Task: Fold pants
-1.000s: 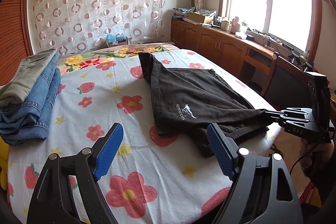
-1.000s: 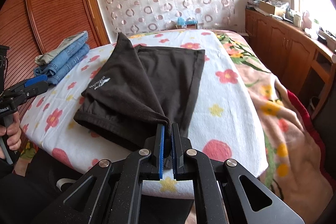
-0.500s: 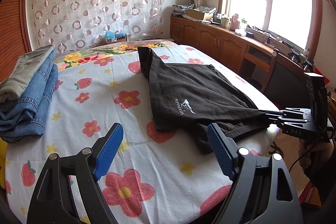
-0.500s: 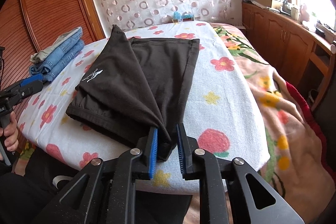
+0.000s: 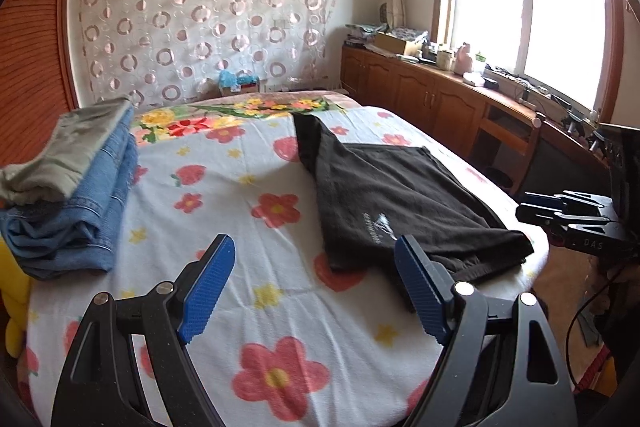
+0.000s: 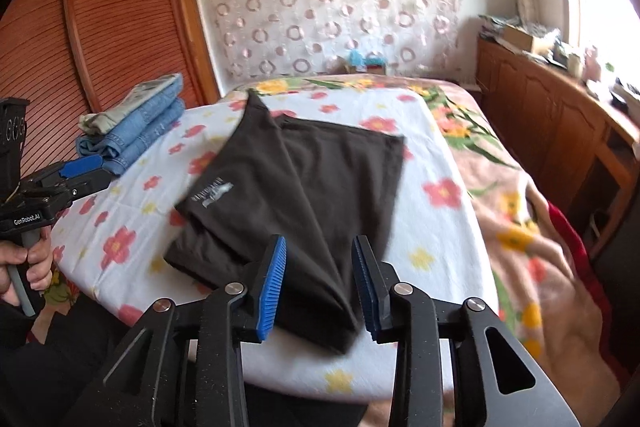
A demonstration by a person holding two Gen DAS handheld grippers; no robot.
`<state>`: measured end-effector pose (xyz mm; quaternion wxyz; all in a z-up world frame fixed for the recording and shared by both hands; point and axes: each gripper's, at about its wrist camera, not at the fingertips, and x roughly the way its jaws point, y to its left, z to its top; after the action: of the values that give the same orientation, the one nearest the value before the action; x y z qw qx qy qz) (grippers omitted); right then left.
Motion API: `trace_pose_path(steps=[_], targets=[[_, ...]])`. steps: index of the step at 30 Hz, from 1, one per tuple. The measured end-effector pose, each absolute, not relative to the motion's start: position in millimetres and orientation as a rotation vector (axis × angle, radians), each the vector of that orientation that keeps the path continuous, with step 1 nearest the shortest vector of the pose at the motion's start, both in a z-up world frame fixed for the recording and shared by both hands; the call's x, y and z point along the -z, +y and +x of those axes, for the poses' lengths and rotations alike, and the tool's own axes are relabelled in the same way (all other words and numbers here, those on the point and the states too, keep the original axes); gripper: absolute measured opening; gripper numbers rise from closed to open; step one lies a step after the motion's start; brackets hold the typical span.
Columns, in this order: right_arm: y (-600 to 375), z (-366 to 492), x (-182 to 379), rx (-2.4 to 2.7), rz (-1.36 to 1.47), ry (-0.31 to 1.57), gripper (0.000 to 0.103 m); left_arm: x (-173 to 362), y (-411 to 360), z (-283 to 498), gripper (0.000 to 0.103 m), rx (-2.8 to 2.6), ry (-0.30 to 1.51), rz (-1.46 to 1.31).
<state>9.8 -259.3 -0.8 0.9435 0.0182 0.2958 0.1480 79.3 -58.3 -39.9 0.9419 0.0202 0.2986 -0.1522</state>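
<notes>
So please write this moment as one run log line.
left gripper: open, idle | right gripper: open | black fabric pants: lying folded on flowered bed sheet

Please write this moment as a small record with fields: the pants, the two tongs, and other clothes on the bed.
pants: black pants, partly folded, lying flat on the flowered sheet
right tongs: open, corner of pants between the pads, not gripped
left tongs: open, above the sheet, holding nothing
other clothes: folded jeans stack, grey garment on top, apart from the pants

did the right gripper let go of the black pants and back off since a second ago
Yes. The right gripper, shut on the black pants before, now stands open, drawn back off their corner toward the bed's near edge.
</notes>
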Motion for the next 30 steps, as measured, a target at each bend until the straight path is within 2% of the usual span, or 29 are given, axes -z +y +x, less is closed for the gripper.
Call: trace_pose_path(steps=[19,21,30], targets=[[-150.8,93.8,16.7,-0.613,-0.071,0.672,0.036,24.6,-9.6,76.4,0.083,0.222,0.555,-0.002],[-140.5,102.5,17.7,-0.633,-0.085,0.683,0.03,24.9,-5.8,76.3,0.083,0.217,0.554,-0.01],[-118.7,123.4,37.2,-0.648,-0.151,0.759,0.027,30.2,1.8,77.6,0.083,0.21,0.561,-0.028]])
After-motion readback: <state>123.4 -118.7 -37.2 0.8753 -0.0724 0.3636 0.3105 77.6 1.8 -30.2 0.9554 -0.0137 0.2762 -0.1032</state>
